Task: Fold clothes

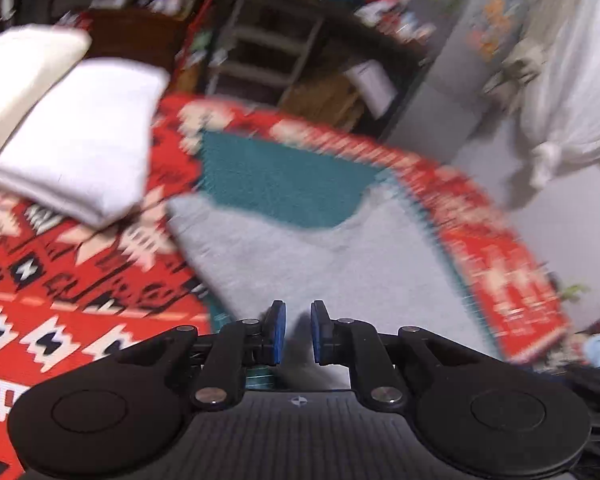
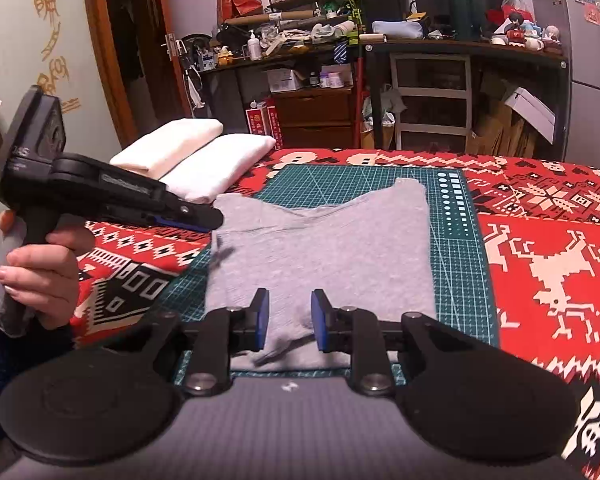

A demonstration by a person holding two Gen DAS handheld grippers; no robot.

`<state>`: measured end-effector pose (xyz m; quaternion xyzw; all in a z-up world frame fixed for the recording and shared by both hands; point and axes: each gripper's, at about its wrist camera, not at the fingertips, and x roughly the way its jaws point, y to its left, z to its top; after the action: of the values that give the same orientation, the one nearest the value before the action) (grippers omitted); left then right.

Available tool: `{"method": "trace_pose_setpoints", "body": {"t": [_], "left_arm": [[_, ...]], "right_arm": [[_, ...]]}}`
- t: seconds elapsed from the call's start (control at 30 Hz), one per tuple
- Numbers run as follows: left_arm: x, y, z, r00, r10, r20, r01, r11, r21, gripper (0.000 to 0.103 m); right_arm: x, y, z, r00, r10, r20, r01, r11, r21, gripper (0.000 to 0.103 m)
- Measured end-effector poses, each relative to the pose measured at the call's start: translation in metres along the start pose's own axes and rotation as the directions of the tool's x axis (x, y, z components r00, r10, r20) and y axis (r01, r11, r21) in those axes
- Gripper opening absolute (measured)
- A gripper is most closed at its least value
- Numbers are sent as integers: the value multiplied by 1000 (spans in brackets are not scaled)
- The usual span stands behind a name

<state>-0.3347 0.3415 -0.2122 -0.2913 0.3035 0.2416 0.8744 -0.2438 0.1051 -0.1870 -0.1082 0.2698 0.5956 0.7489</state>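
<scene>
Two grippers are in your hands, and both stand parted with nothing between the fingers. Your right gripper hangs low over the near hem of the grey garment, its blue pads either side of a small wrinkle but, as far as the view shows, not pinching it. That garment lies flat and partly folded on the green cutting mat, which sits on the red patterned cloth covering the counter. Your left gripper, held by your left hand, hovers above the garment's left edge; its own view is badly blurred, so whether the fingers touch fabric there is hard to say, though the gap between them looks narrow. Two folded white garments lie side by side at the far left corner, just beside the mat
</scene>
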Motion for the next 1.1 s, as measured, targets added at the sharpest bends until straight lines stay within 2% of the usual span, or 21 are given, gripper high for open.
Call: {"method": "trace_pose_setpoints", "body": {"t": [0.07, 0.13, 0.2, 0.27, 0.33, 0.47, 0.57, 0.63, 0.7, 0.73, 0.77, 0.9, 1.1], "left_arm": [[-1, 3, 2, 1000, 25, -5, -25, 1000, -14, 11], [-10, 4, 3, 996, 89, 19, -89, 996, -31, 13], [-19, 5, 0, 997, 73, 11, -72, 995, -64, 22], [-20, 5, -8, 999, 16, -47, -20, 994, -103, 32], [-19, 2, -19, 995, -31, -98, 17, 990, -137, 32], [-22, -18, -41, 994, -17, -110, 3, 992, -129, 33], [-22, -29, -49, 989, -54, -138, 36, 990, -134, 33], [-24, -35, -55, 992, -31, -126, 17, 994, -111, 33], [-25, -42, -59, 992, -15, -127, 3, 996, -92, 30], [-24, -45, -60, 991, -14, -133, 2, 996, -87, 19], [-22, -47, -61, 989, -18, -150, 6, 997, -78, 11], [-27, -50, -65, 988, 17, -155, -21, 999, -25, 10], [-49, -37, -84, 987, -10, -160, 8, 1000, -10, 10]], "right_arm": [[0, -8, 2, 1000, -14, 11, 14, 1000, 4, 26], [-1, -16, 3, 999, -28, 21, 28, 1000, 9, 29], [-3, -29, 5, 998, -48, 31, 47, 998, 28, 36], [-6, -49, 6, 996, -78, 36, 76, 994, 73, 37], [-4, -71, 4, 998, -59, 7, 57, 988, 143, 37], [7, -110, -2, 998, 5, -63, 13, 957, 289, 37], [19, -124, -7, 995, 37, -92, -2, 937, 350, 37], [26, -125, -8, 993, 49, -108, -7, 932, 363, 33], [30, -123, -12, 991, 66, -117, -18, 929, 369, 12], [32, -121, -14, 990, 73, -122, -23, 928, 372, 10], [31, -119, -16, 991, 64, -119, -16, 930, 368, 8], [21, -103, -23, 992, 31, -123, 15, 935, 354, 6], [-14, -86, -44, 991, 48, -125, 2, 928, 374, 6]]}}
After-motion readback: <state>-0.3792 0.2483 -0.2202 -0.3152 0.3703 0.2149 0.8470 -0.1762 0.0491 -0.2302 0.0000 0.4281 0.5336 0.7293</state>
